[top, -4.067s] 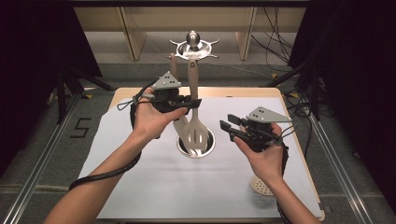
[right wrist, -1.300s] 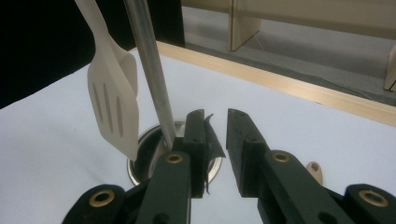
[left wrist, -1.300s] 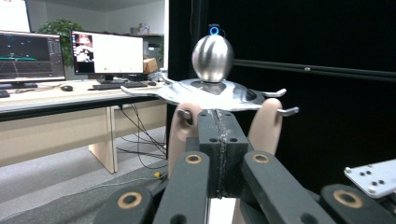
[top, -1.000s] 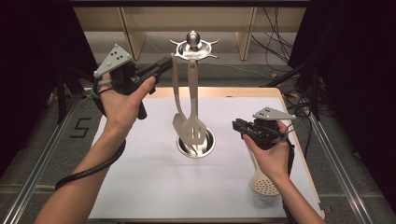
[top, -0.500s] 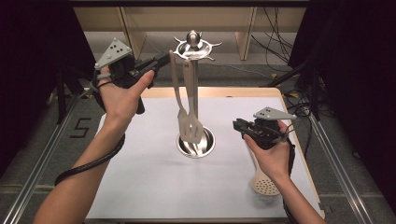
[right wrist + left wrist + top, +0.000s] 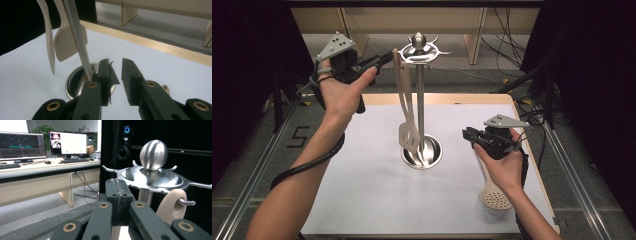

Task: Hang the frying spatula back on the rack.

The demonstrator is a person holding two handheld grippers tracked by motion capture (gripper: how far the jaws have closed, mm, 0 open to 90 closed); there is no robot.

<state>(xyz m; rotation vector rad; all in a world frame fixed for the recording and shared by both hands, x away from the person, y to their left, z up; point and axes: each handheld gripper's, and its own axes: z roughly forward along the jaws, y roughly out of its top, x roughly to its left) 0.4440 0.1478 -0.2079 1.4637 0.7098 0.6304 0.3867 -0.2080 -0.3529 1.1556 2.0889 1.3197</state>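
Note:
A steel utensil stand (image 6: 420,100) rises from its round base (image 6: 432,156) mid-table, topped by a hooked disc and ball (image 6: 153,155). A beige slotted spatula (image 6: 405,105) hangs at the disc's left side, its handle loop (image 6: 170,207) over a hook. My left gripper (image 6: 386,56) is shut and holds nothing, its tips (image 6: 117,183) just beside that loop. My right gripper (image 6: 466,135) hovers right of the base, jaws (image 6: 116,62) nearly together with nothing between. Under that hand lies a beige skimmer (image 6: 494,196). Beside the pole (image 6: 76,35) hang a blade (image 6: 66,45) and a thin beige edge (image 6: 48,37).
White paper covers the wooden table (image 6: 362,200), whose far edge (image 6: 462,98) runs behind the stand. Wooden shelf legs and cables (image 6: 507,30) sit on the floor beyond. Dark curtains flank both sides. A desk with monitors (image 6: 67,143) stands off to the left gripper's left.
My left hand rose from mid-table to the stand's top, then edged right. The spatula went up with it and now hangs straight from the hook. The right hand stayed put.

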